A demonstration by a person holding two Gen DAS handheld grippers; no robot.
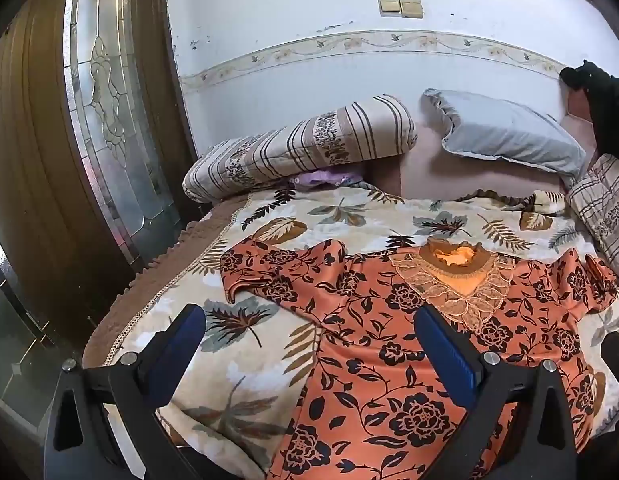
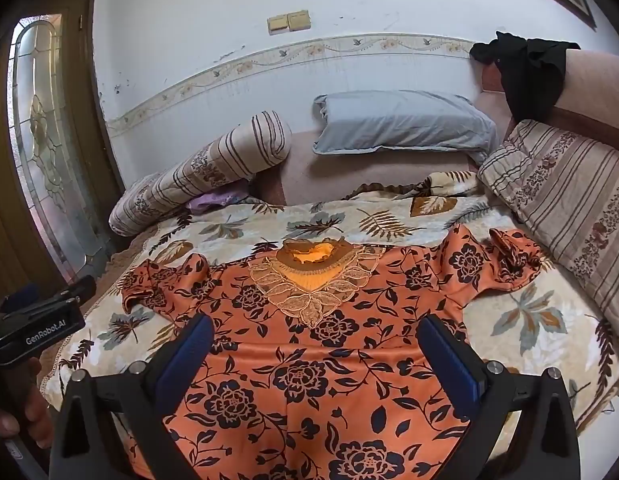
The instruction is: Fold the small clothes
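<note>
The left gripper hangs with jaws spread wide, holding nothing; beneath it the orange floral dress lies flat and unfolded on the leaf-print blanket — lace neckline toward the pillows; the right gripper hovers over the garment's middle, jaws equally wide and empty.

White lettering reads "GenRobot.AI" on the black body of the left gripper, held off to the left of the right gripper's fingers. Nothing else here is legible.
</note>
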